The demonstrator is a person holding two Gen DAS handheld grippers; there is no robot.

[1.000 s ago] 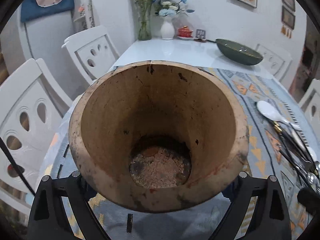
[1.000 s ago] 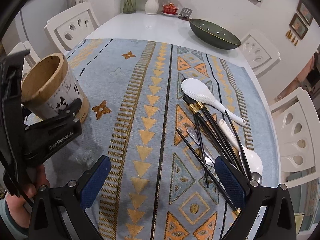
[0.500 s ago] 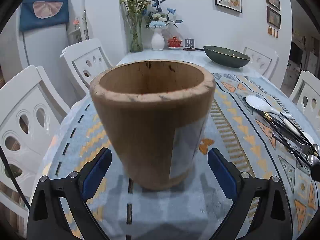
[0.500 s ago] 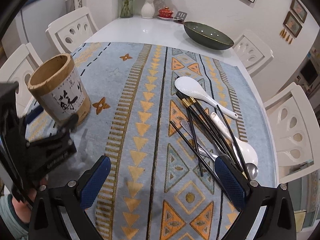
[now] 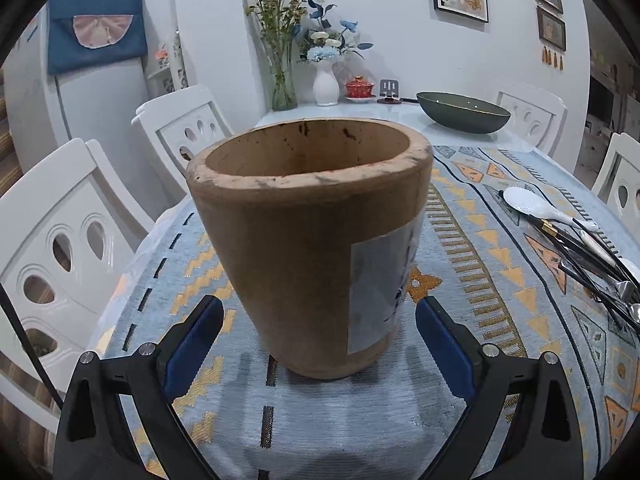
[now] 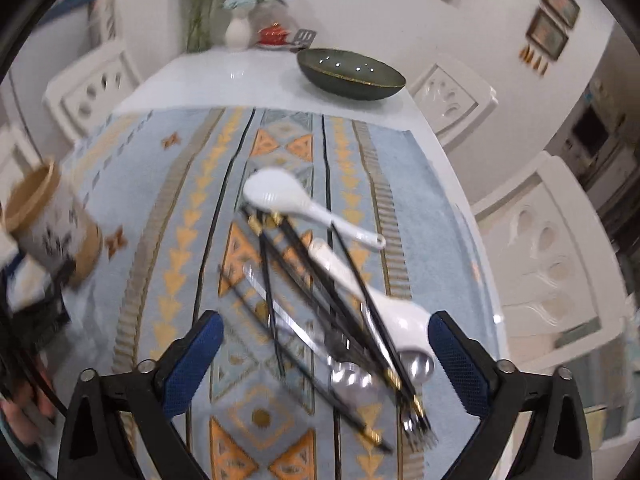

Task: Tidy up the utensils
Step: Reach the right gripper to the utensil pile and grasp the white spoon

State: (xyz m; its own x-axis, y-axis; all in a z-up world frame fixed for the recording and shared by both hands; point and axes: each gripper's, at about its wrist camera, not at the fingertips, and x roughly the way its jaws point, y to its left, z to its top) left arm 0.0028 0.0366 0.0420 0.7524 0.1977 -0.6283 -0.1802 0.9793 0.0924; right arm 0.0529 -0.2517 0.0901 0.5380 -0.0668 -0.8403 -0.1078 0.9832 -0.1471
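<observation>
A brown bamboo utensil holder (image 5: 308,240) with a pale label stands upright on the patterned tablecloth (image 5: 480,248). My left gripper (image 5: 320,308) is open, its blue pads (image 5: 192,344) on either side of the holder's base and clear of it. In the blurred right wrist view the holder (image 6: 48,224) is far left. My right gripper (image 6: 326,320) hangs open over the utensil pile: two white spoons (image 6: 276,196), black chopsticks (image 6: 296,252), metal spoons (image 6: 416,364) and a fork (image 6: 416,428). Its jaws have just been closing a little; the pile lies below them, untouched.
A dark green bowl (image 6: 352,74), a white vase (image 5: 326,84) with flowers and a red pot (image 5: 359,87) stand at the table's far end. White chairs (image 5: 60,248) ring the table. A hand (image 6: 20,412) shows at the lower left of the right wrist view.
The holder, tilted with its mouth toward the left camera and between the fingers a second ago, now stands upright and free. The right gripper has swung right, over the utensil pile.
</observation>
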